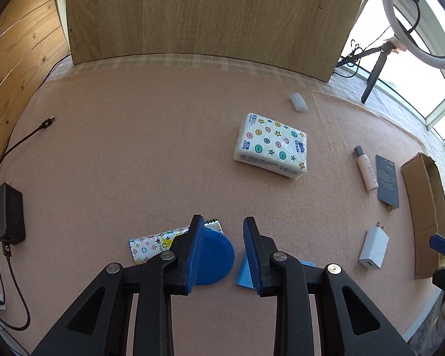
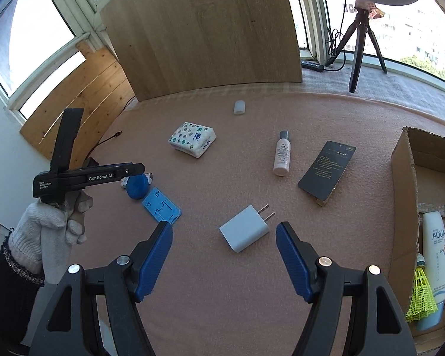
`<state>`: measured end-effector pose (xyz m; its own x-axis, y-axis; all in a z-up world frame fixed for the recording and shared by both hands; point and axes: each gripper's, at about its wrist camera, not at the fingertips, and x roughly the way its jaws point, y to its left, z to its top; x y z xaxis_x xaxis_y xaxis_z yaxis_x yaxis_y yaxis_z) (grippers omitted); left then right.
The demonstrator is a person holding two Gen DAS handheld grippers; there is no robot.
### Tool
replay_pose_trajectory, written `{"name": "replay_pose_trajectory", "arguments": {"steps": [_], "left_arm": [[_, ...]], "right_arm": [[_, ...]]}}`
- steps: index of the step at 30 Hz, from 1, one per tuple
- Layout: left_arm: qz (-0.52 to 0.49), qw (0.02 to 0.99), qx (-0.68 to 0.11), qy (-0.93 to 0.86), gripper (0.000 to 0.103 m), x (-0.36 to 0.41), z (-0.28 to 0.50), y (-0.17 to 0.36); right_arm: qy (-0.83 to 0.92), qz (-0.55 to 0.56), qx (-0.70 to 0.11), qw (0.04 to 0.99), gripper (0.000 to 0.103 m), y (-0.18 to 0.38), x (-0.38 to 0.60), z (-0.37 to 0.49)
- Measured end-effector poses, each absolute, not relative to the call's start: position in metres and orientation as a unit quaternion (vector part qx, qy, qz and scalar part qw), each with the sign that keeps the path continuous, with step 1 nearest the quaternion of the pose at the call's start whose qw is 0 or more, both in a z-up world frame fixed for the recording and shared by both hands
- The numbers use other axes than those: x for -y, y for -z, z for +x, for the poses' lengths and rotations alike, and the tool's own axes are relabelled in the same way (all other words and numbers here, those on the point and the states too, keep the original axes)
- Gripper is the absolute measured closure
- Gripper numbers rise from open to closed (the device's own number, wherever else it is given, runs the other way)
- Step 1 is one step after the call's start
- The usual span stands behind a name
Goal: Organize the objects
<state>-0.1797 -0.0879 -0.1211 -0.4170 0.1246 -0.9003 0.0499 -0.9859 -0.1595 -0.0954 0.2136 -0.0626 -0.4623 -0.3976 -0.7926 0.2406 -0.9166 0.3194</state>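
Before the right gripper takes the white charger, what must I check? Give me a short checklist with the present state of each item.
1. Right gripper open: ok, jaws wide apart.
2. White charger between the fingers' line: ok, just ahead, not yet touched.
3. Charger free of neighbours: ok, blue card and dark booklet lie apart.
4. Cardboard box has room: cannot tell, only partly seen.
5. Left gripper out of the way: ok, open over the blue round lid.
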Motion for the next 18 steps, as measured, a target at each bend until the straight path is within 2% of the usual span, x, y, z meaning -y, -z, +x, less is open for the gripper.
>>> {"name": "replay_pose_trajectory", "arguments": {"steps": [3,9,18], "left_arm": [[-0.543,0.023,0.076,-0.836,0.082,0.089,-0.180,0.126],[-0.541,0.025,0.062,-0.839,0.087,0.088,-0.178,0.129],[-0.555,0.038,0.004,-0.831,0.088,0.069,-0.172,0.132]], "right_arm": [[0.849,0.486,0.077,0.192,0.034,0.064,-0.207,-0.098],[0.845,0.492,0.070,0.200,0.034,0.066,-0.195,-0.103],[0.838,0.497,0.061,0.218,0.034,0.068,-0.177,-0.116]]}}
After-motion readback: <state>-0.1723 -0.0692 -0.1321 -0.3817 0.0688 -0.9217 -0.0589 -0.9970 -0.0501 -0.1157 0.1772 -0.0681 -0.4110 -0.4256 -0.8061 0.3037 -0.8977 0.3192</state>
